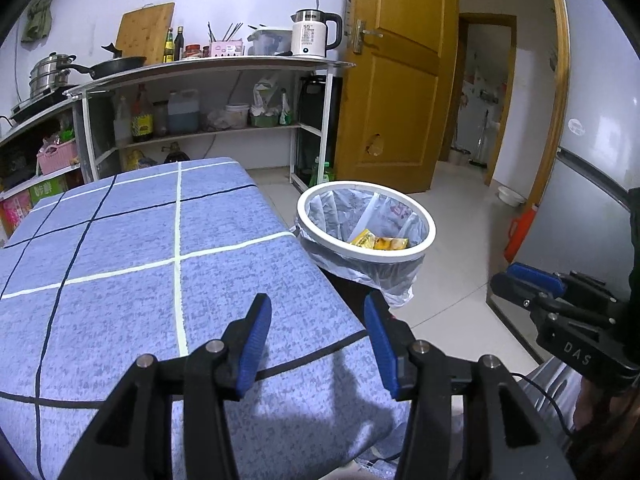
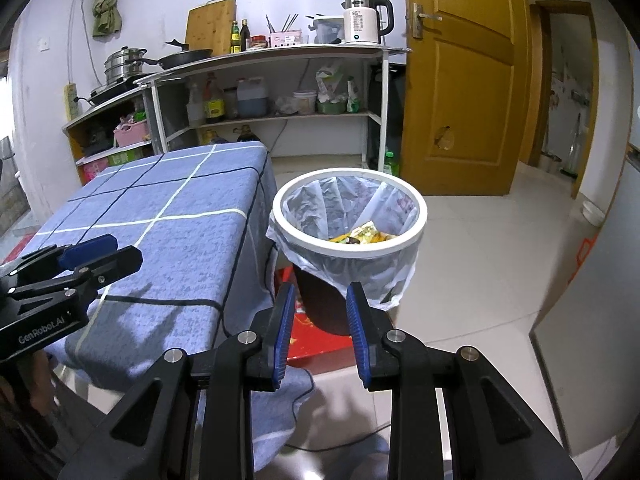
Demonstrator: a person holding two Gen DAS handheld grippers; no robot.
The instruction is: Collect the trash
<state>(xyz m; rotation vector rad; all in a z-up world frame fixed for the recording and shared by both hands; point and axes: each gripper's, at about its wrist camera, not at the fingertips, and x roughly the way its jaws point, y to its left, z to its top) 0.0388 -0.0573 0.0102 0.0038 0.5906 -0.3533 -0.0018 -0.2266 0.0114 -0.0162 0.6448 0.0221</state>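
Both tools hang empty over the near end of the table: the left gripper [image 1: 318,320], black with blue pads, has its jaws spread wide above the blue checked tablecloth [image 1: 132,264], and the right gripper [image 2: 320,308] holds its jaws parted, a little narrower, with nothing between them, out past the table's corner. The trash sits in the round bin with a white rim and clear plastic liner [image 2: 348,246], on the floor just beside the table; yellow snack wrappers [image 1: 378,242] lie at its bottom. I see no litter on the cloth, so the collecting looks about done. The risk now, I'd judge, is a careless swing: the loose liner skirt [image 2: 372,284] hangs right ahead of the right jaws and could snag and tip the bin. The right wrist view shows a red mat [image 2: 316,336] under the bin and something dark among the wrappers; the left view hides both, yet shows the grey refrigerator [image 1: 596,128].
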